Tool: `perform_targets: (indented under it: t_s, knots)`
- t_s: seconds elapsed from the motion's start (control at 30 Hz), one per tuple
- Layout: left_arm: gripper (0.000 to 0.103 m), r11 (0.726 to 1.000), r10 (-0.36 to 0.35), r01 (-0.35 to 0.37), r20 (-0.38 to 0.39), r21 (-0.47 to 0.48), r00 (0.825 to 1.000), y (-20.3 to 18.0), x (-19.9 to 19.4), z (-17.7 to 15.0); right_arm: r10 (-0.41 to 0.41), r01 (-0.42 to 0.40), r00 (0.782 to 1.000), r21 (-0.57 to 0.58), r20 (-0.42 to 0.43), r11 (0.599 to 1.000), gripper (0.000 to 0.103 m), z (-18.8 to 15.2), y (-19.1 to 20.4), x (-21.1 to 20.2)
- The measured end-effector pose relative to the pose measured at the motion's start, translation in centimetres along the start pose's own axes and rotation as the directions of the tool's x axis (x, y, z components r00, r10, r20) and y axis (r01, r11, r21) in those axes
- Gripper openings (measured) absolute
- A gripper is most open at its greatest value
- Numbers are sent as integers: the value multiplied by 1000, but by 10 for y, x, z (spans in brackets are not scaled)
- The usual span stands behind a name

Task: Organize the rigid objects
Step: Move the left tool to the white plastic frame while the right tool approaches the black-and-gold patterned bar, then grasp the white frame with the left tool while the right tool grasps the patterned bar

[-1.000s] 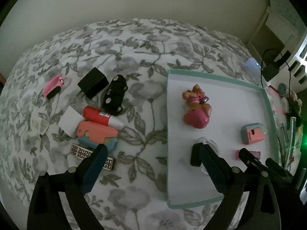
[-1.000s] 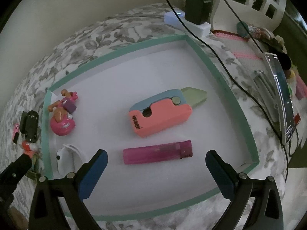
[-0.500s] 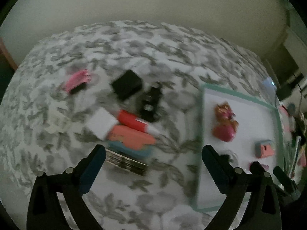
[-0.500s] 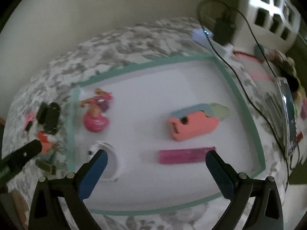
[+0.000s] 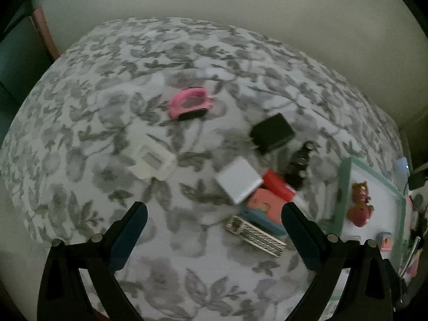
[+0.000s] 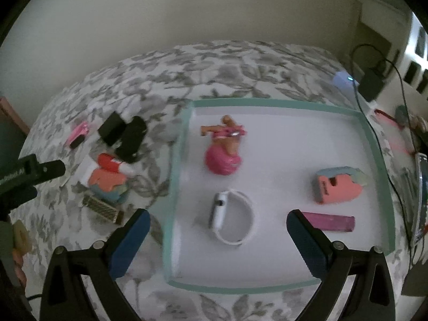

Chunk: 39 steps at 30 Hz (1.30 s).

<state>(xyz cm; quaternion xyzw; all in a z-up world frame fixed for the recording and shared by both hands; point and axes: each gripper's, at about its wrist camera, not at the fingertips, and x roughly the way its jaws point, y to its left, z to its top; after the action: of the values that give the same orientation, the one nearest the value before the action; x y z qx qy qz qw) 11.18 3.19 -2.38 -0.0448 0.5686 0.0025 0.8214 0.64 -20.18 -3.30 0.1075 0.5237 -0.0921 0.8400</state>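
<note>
Hovering with jaws spread wide and empty, the left tool (image 5: 214, 223) hangs above the floral-covered surface (image 5: 112, 101); just beyond it lies a patterned bar (image 5: 255, 236), then a huddle of a coral-and-blue case (image 5: 263, 207), white block (image 5: 239, 180) and red tube (image 5: 278, 186), with a black box (image 5: 272, 133) and pink clip (image 5: 190, 103) farther off. The right tool (image 6: 218, 232), likewise open and holding nothing, sits over the teal-rimmed tray (image 6: 174, 187), which holds a white watch (image 6: 231, 216), purple lighter (image 6: 331, 222), coral cutter (image 6: 337, 188) and pink figurine (image 6: 224, 148)
</note>
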Motion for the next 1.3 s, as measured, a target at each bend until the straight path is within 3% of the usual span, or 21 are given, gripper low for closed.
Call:
perform_targets:
  t_s: [0.17, 0.53, 0.7, 1.0, 1.1, 1.3]
  knots:
    - [100, 1000, 24, -24, 3, -15, 1000, 19, -2, 3, 18, -18, 1000, -34, 0, 999, 103, -1, 19, 2]
    - [100, 998, 5, -6, -16, -68, 1000, 52, 4, 12, 121, -122, 992, -51, -24, 991, 103, 5, 69, 12]
    - [100, 996, -2, -1, -31, -95, 1000, 67, 12, 18, 122, -125, 992, -75, -42, 989, 103, 6, 94, 21]
    - [100, 993, 12, -16, -38, -118, 999, 102, 34, 35, 143, -138, 979, 38, -145, 990, 103, 1, 119, 60]
    - [100, 994, -3, 0, -27, -105, 1000, 107, 41, 42, 165, -149, 971, 98, -173, 984, 103, 0, 126, 72]
    - [100, 999, -36, 36, -28, 9, 999, 94, 53, 49, 103, -81, 978, 120, -182, 989, 103, -3, 141, 86]
